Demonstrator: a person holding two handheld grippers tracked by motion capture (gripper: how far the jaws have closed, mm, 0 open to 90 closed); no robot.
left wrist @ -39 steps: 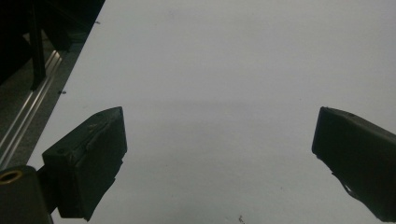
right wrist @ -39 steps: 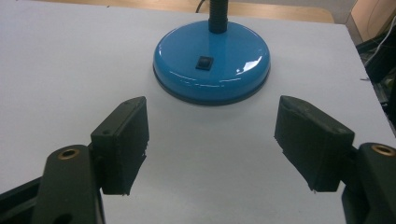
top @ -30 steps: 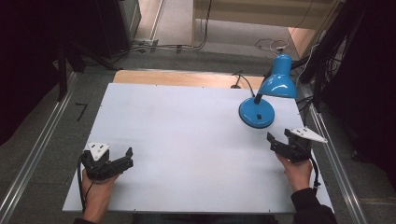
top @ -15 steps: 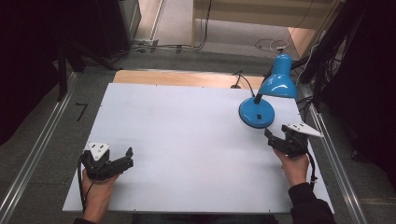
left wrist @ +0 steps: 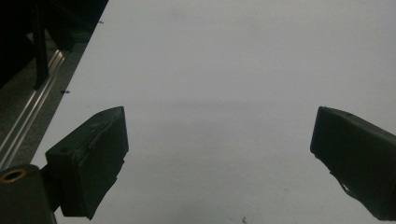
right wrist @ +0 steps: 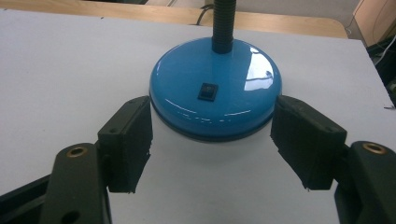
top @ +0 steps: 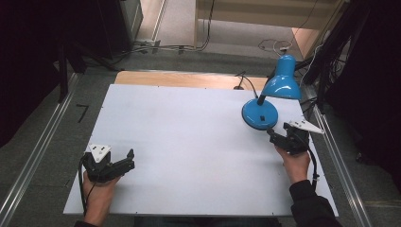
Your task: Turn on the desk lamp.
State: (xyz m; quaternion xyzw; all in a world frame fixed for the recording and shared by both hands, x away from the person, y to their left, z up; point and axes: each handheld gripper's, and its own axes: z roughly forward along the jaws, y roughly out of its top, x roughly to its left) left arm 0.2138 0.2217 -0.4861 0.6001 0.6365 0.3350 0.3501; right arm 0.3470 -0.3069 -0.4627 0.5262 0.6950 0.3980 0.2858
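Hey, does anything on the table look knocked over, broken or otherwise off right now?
Nothing stands out. The blue desk lamp stands upright on its round base near the table's far right corner, shade intact, no spill or damage visible. The right gripper is open, its jaws flanking the base; the left gripper rests open over bare tabletop.

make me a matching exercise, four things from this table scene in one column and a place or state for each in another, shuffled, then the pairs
Things:
1. lamp base
2. lamp shade
3. left claw
4. rocker switch

Places or states:
A. open over bare white table
B. small and black, on top of the blue dome
C. blue cone, hanging beyond the base
D. round, just ahead of the open right claw

Pairs: 1-D, 2-C, 3-A, 4-B
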